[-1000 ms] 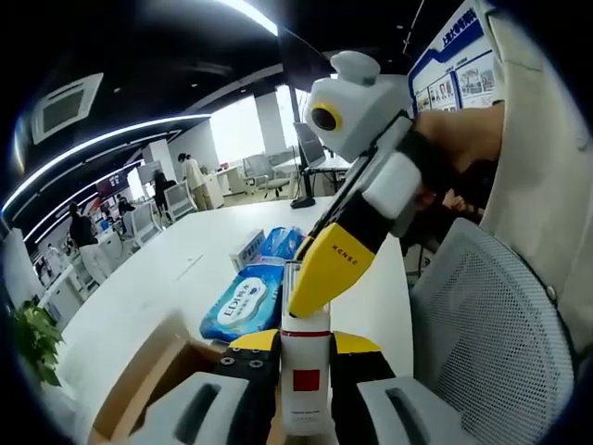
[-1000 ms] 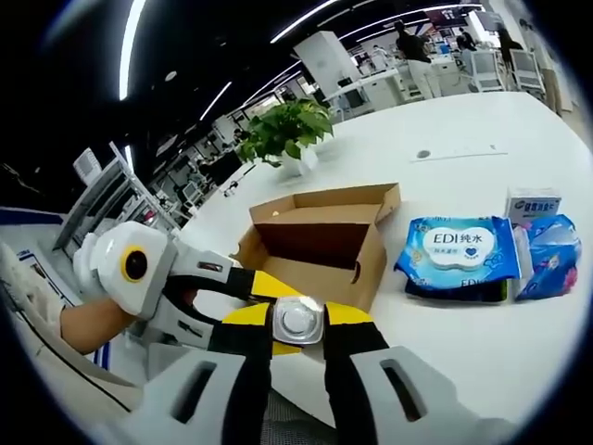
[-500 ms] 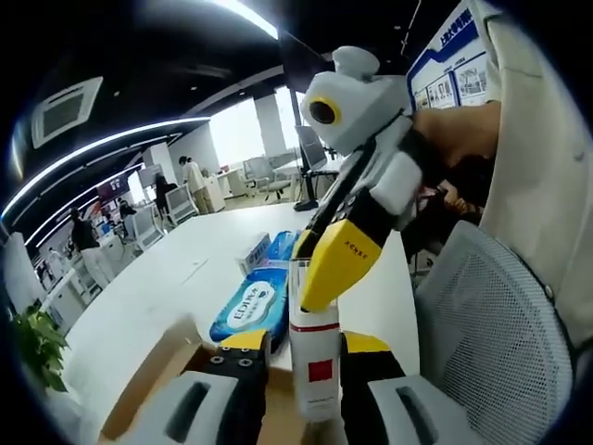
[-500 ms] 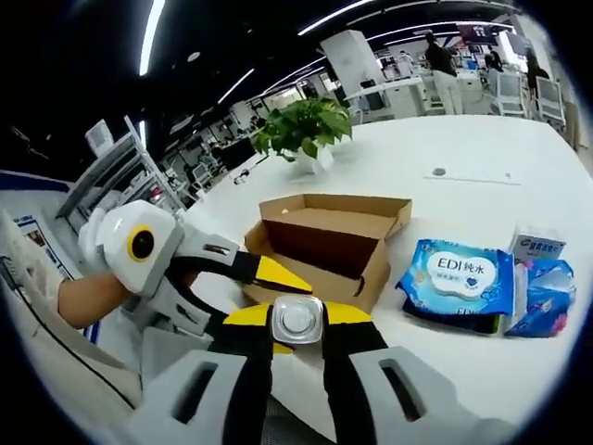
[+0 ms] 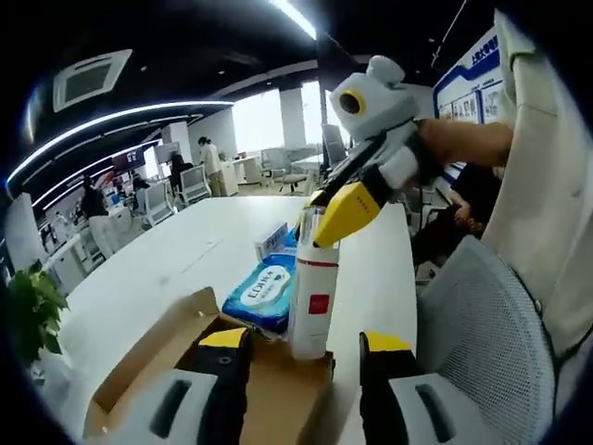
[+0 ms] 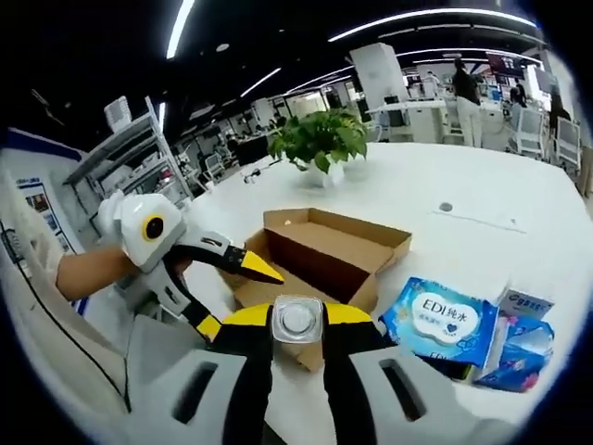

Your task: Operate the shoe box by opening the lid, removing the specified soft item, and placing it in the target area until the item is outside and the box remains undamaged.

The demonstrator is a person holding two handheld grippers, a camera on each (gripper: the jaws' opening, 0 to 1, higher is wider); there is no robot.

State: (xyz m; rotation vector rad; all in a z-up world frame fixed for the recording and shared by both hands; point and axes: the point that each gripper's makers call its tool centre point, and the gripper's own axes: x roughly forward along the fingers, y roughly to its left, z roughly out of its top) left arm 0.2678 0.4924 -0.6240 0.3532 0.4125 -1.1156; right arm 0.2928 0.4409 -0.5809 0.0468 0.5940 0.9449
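A white bottle (image 5: 310,298) with a red square label hangs upright above the open cardboard shoe box (image 5: 269,399). My right gripper (image 5: 345,211) comes in from the upper right and is shut on the bottle's clear top. In the right gripper view the bottle's round top (image 6: 296,320) sits between the right gripper's (image 6: 296,322) shut jaws. My left gripper (image 5: 306,339) is open, its jaws wide apart on either side of the bottle's base. The left gripper (image 6: 232,297) is at the left, held by a hand, next to the box (image 6: 324,246).
A blue EDI wet-wipes pack (image 6: 440,320) lies right of the box, with a small tissue carton (image 6: 523,301) and a blue packet (image 6: 519,348) beyond. A potted plant (image 6: 320,139) stands behind the box. A mesh chair (image 5: 482,343) is at the table's edge.
The left gripper's jaws have spread open and let go of the bottle. The right gripper now holds it alone, farther from the left gripper's camera.
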